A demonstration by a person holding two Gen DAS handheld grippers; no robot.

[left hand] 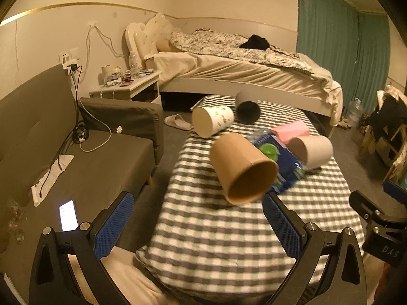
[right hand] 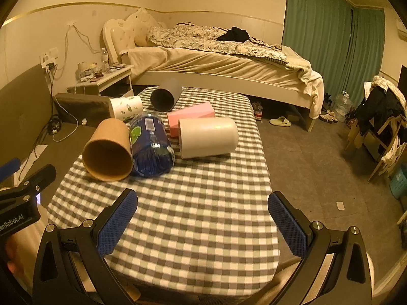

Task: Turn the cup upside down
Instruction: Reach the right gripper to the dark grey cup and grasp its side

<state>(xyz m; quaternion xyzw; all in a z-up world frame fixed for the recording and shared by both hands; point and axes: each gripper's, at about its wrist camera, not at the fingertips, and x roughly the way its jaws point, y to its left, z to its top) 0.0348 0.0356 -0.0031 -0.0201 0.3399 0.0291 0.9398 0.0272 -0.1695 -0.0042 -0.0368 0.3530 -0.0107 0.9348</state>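
Several cups lie on their sides on the checkered table (left hand: 216, 233) (right hand: 203, 203). A brown paper cup (left hand: 241, 167) (right hand: 109, 152) is nearest, its mouth facing me. A white cup (left hand: 311, 150) (right hand: 207, 137) lies to the right, a white floral cup (left hand: 212, 120) (right hand: 126, 106) and a dark grey cup (left hand: 246, 109) (right hand: 165, 95) lie farther back. My left gripper (left hand: 197, 226) is open and empty, just short of the brown cup. My right gripper (right hand: 202, 225) is open and empty over the table's near part.
A blue plastic pack (left hand: 277, 157) (right hand: 151, 147) lies between the brown and white cups, with a pink box (left hand: 291, 128) (right hand: 190, 115) behind it. A grey sofa (left hand: 76, 157) with a lit phone (left hand: 68, 214) stands left. A bed (left hand: 241, 68) is behind the table.
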